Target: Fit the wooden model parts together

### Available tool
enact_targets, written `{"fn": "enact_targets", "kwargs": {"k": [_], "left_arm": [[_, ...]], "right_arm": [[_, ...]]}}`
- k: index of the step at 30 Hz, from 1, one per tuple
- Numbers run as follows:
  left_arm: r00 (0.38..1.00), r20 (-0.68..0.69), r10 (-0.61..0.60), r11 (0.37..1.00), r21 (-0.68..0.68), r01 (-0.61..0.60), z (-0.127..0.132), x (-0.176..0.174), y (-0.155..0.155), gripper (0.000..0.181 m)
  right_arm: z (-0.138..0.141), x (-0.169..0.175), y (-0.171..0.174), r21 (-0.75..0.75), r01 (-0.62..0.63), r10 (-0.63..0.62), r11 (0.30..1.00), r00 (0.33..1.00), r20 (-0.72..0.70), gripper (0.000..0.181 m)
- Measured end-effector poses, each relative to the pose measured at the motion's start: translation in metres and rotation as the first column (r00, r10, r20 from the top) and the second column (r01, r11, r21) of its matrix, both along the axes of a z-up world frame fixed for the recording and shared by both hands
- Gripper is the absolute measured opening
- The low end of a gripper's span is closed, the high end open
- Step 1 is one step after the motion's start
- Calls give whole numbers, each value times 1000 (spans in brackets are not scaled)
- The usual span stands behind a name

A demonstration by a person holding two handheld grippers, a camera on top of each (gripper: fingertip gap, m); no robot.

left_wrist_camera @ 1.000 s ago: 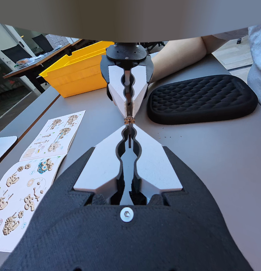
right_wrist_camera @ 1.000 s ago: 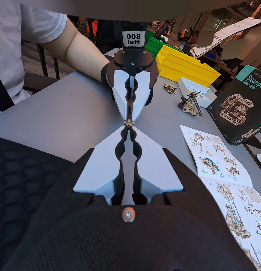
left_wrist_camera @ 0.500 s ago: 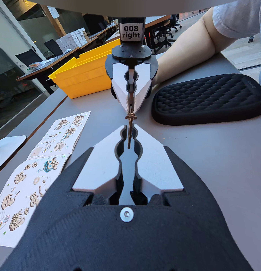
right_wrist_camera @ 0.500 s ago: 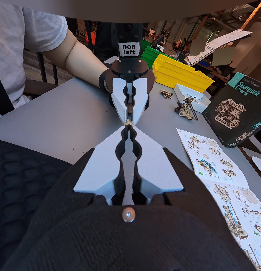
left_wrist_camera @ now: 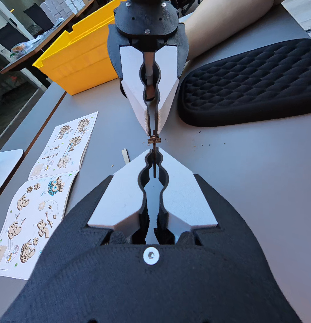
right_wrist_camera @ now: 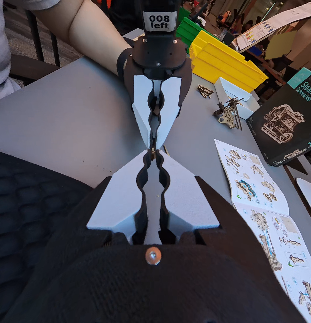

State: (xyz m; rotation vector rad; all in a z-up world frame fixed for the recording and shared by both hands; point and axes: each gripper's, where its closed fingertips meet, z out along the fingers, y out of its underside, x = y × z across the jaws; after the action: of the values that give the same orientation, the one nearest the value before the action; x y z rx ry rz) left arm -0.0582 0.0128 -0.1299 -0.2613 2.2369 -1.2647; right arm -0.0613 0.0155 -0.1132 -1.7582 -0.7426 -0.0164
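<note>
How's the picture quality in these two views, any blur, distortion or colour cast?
Left wrist view: sharp on the wooden parts, wide-angle bowing at the table edge. Right wrist view: dimmer, bluish-grey; the pad is soft, the background blurred.

Grey table (left_wrist_camera: 256, 174), instruction booklet (left_wrist_camera: 46, 183) (open), black pad (left_wrist_camera: 256, 83), yellow bin (left_wrist_camera: 77, 57)

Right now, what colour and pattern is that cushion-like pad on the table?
Black, with a quilted honeycomb pattern; the pad shows best in the left wrist view.

black textured gripper (left_wrist_camera: 154, 150) bodies — white tapered fingers (left_wrist_camera: 126, 188), silver screw (left_wrist_camera: 151, 255).
</note>
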Motion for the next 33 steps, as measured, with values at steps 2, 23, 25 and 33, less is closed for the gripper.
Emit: {"fn": "enact_targets", "kwargs": {"k": [2,23,25,33], "left_arm": [[1000,1,2,1000,-10,-2,2,0,1,0],[988,151,-13,977,-209,45,37,-4,1,6],[985,171,-10,942,-330,66,55,-7,1,3],[987,159,-7,907,-415,73,65,-11,-3,6]], "right_arm": [[0,2,0,-5,4,-4,1000,1000,1,3],[33,4,-6,94,-34,56,995,968,-244,0],[39,4,-7,113,-37,68,993,956,-284,0],[48,1,-8,157,-43,94,987,939,-331,0]]}}
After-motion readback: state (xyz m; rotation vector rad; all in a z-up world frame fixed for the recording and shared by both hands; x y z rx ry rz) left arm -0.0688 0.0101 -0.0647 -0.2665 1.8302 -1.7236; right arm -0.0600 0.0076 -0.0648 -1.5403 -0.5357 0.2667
